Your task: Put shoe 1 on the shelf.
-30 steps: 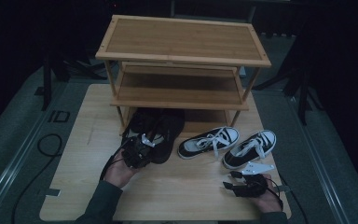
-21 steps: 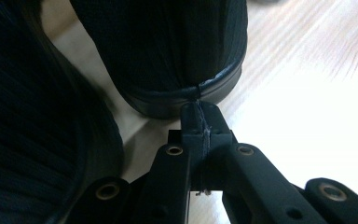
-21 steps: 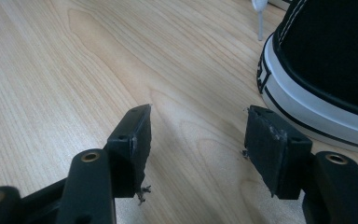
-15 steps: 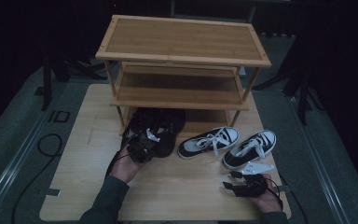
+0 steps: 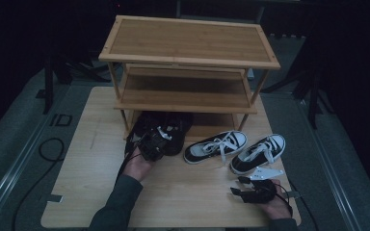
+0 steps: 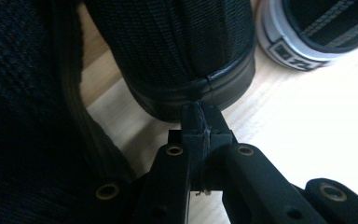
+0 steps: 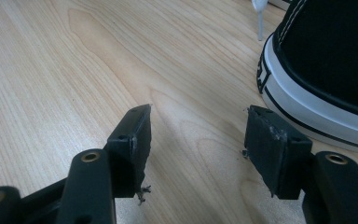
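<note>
Since the earlier frame the left gripper [image 5: 155,143] has slid up the frame toward the rack, against the black shoes; the right gripper has kept its place.

Left gripper [image 6: 204,122]: jaws pressed fully together, nothing between them, tips touching the heel rim of one black shoe [image 6: 182,51]. Second black shoe [image 6: 23,107] fills that view's left side. In the high view the black shoes [image 5: 176,129] sit at centre, half under the rack's bottom shelf.

Right gripper [image 7: 196,130], lower right in the high view [image 5: 250,187]: jaws apart, empty, over bare table [image 7: 74,60].

Two black-and-white sneakers [image 5: 215,146] [image 5: 259,152] lie right of centre. Wooden shoe rack [image 5: 188,45] stands in the upper middle of the frame.
</note>
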Available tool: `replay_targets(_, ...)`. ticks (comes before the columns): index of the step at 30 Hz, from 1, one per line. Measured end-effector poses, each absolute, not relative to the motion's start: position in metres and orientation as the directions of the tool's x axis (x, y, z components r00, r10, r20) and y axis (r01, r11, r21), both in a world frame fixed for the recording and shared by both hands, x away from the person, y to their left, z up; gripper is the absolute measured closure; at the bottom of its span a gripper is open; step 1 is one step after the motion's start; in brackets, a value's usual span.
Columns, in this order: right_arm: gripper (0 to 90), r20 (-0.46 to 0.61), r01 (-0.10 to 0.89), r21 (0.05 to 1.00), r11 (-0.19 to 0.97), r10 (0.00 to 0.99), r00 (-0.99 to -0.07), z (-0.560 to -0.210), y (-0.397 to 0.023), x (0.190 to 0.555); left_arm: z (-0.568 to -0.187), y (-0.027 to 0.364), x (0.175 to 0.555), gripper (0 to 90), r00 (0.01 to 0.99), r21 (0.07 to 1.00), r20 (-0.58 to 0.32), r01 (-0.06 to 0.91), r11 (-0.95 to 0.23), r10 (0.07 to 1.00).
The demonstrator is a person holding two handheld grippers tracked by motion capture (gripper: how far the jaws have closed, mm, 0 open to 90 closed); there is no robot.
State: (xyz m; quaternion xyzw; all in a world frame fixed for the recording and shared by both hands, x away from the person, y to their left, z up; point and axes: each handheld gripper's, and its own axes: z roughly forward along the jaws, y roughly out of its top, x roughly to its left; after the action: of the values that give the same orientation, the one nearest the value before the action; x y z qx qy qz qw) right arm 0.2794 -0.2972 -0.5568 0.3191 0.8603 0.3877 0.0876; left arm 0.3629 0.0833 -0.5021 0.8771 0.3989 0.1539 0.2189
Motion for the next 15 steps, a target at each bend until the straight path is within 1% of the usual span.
replay_targets(7, 40.7, 0.096, 0.48, 0.723, 0.497, 0.616, -0.782, -0.557, -0.297, 0.279, -0.502, 0.08, 0.368, 90.0, 0.632, 0.509, 0.084, 0.638, -0.579, 0.77)
replay_targets(15, 40.7, 0.097, 0.48, 0.723, 0.497, 0.615, -0.782, -0.557, -0.297, 0.279, -0.503, 0.061, 0.38, 90.0, 0.642, 0.507, 0.093, 0.627, -0.591, 0.761)
